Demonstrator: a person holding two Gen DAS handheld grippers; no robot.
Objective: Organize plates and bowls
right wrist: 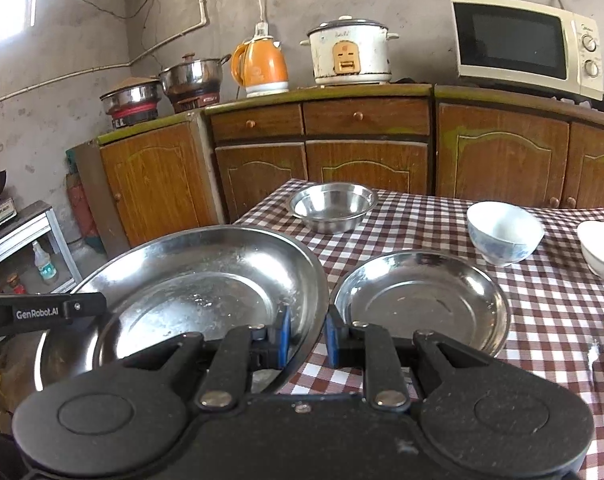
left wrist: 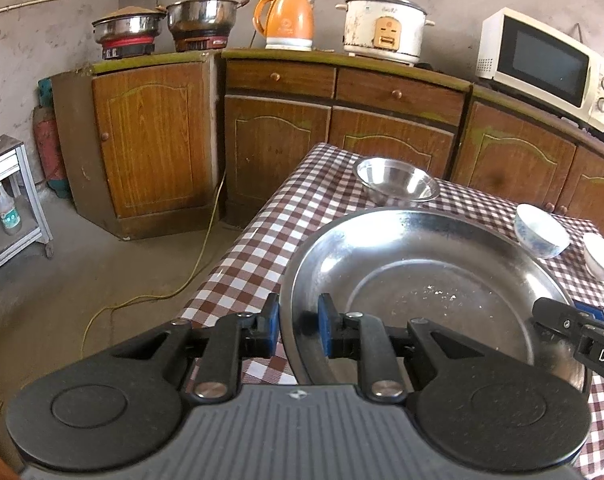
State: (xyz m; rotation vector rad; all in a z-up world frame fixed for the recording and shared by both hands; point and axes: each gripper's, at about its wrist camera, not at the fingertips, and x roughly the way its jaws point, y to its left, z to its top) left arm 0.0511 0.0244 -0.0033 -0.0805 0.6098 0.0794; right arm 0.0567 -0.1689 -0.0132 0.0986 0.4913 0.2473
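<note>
A large steel plate (left wrist: 441, 292) hangs tilted over the checkered table (left wrist: 262, 240), held at two sides. My left gripper (left wrist: 298, 320) is shut on its left rim. My right gripper (right wrist: 307, 332) is shut on its right rim, and the large plate (right wrist: 198, 288) fills the left of that view. Just right of it a smaller steel plate (right wrist: 421, 304) lies on the cloth. Farther back stand a steel bowl (right wrist: 331, 206), a blue-patterned white bowl (right wrist: 503, 232) and a plain white bowl (right wrist: 599, 250).
Wooden cabinets (right wrist: 365, 160) line the wall behind the table, carrying pots (right wrist: 192, 76), an orange kettle (right wrist: 262, 66), a rice cooker (right wrist: 351, 56) and a microwave (right wrist: 525, 44). A yellow cable (left wrist: 190, 280) trails across the floor. A metal shelf (left wrist: 6, 200) stands at the left.
</note>
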